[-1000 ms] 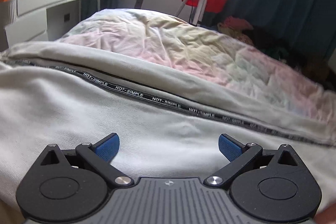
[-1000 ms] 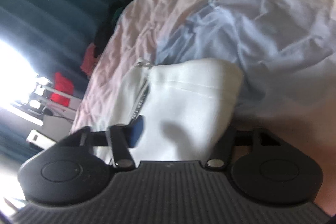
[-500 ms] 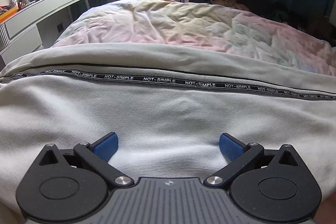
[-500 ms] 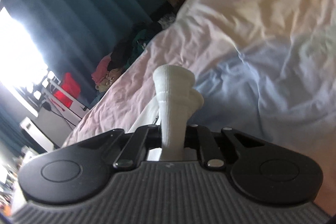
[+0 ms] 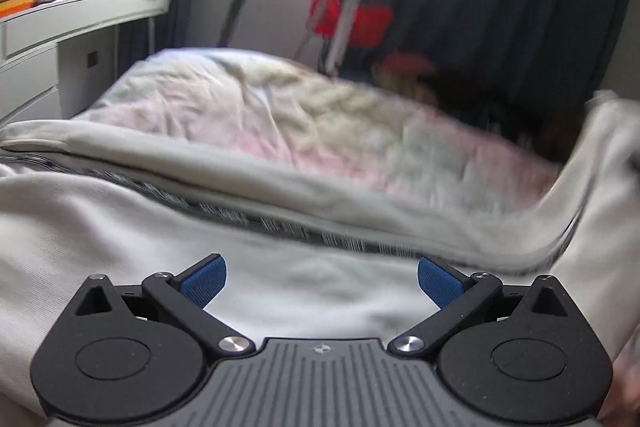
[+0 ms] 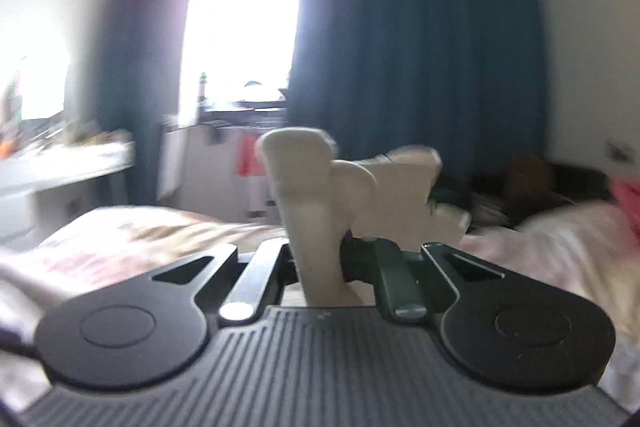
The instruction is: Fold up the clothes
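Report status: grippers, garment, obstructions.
Left gripper open over garment. Right gripper shut on garment end, lifted off bed. Nothing in the way.

One white garment [image 5: 200, 227], one quilt [image 5: 280, 115], two grippers: left gripper [image 5: 319, 279], right gripper [image 6: 320, 259].

Both wrist views low over bed [image 5: 280, 115], seemingly facing curtained window [image 6: 240, 27].
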Motion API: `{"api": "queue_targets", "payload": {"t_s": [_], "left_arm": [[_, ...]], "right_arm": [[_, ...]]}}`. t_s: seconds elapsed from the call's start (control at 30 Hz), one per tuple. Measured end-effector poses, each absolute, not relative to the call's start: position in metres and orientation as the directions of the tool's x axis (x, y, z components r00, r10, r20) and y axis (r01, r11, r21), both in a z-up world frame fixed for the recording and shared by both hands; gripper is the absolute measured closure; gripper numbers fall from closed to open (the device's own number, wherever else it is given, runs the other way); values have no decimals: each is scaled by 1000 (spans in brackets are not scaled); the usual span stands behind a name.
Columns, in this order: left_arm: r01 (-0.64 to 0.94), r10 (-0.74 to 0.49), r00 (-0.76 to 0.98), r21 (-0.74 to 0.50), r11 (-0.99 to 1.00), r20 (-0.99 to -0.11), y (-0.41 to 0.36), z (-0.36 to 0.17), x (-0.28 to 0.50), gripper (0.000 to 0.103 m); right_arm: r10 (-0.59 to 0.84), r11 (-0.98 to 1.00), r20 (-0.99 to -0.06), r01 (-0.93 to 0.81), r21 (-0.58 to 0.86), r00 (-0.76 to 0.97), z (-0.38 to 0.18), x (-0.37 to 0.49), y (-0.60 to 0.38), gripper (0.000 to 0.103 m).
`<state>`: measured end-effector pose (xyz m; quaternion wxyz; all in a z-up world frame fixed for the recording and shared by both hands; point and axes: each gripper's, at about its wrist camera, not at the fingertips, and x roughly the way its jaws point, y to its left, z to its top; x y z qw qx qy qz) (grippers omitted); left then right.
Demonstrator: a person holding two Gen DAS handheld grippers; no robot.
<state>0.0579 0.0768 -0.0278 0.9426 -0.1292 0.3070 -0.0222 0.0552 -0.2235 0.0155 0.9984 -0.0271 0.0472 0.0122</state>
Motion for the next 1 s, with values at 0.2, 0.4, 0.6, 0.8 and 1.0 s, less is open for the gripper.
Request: {"api": "queue_targets", "payload": {"t_s": [0.2,0.4,0.6,0.8,1.0], "left_arm": [[-17,-234,878,-516,856,-417,124,-16,47,0],[27,-373,818,-618,786,-439,118,-33,71,0],[36,-495,689,-657,753,-529,102,-59,125,4],[51,-558,613,-676,735,-560,97,-74,180,17],[32,-577,609,-710,703,-544,103,-92,208,65]], "right_arm": [[240,877,-313,-343,-336,919,-67,52,-122,92],[252,779,-400,-430,-456,881,-99,42,-103,91],[294,838,-358,-419,-349,886,-65,35,-121,91],[284,735,-270,-390,-555,920,-61,0,-114,92],[314,780,-318,-435,-451,894,-57,13,-115,91]]}}
